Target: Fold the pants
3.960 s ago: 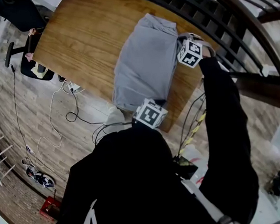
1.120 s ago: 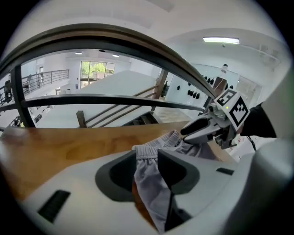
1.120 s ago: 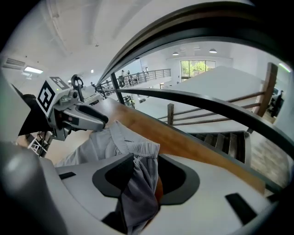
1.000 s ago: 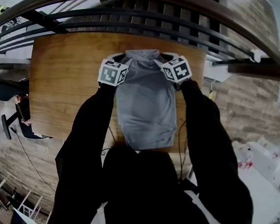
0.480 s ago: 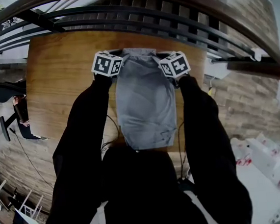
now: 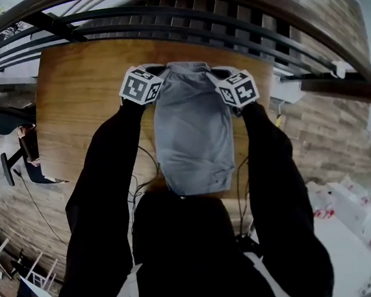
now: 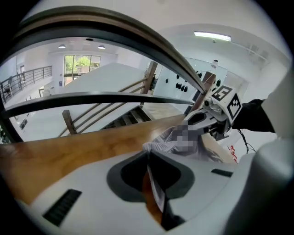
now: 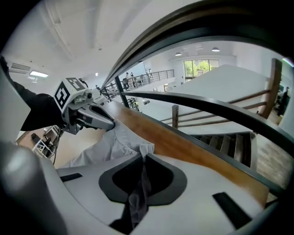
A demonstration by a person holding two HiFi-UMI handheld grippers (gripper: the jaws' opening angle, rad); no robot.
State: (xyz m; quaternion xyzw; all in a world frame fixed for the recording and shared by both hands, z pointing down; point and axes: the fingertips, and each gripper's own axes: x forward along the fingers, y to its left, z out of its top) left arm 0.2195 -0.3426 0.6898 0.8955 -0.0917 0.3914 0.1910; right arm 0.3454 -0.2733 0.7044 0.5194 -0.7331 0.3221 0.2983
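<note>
Grey pants lie lengthwise on the wooden table, folded into a narrow strip. My left gripper is at their far left corner and my right gripper at their far right corner. In the left gripper view the jaws have just been closing and now pinch a fold of the grey pants, so the left gripper is shut on cloth. In the right gripper view the right gripper has likewise just closed on the edge of the pants. Each gripper view shows the other gripper across the cloth.
A dark curved railing and stair treads run just beyond the table's far edge. Cables trail on the floor under the table's near edge. A dark chair stands at the left.
Four seconds ago I stood at the table's side with the pants aslant; now they lie lengthwise before me. Over the last second both grippers kept to the far corners, the cloth edge bunching between them.
</note>
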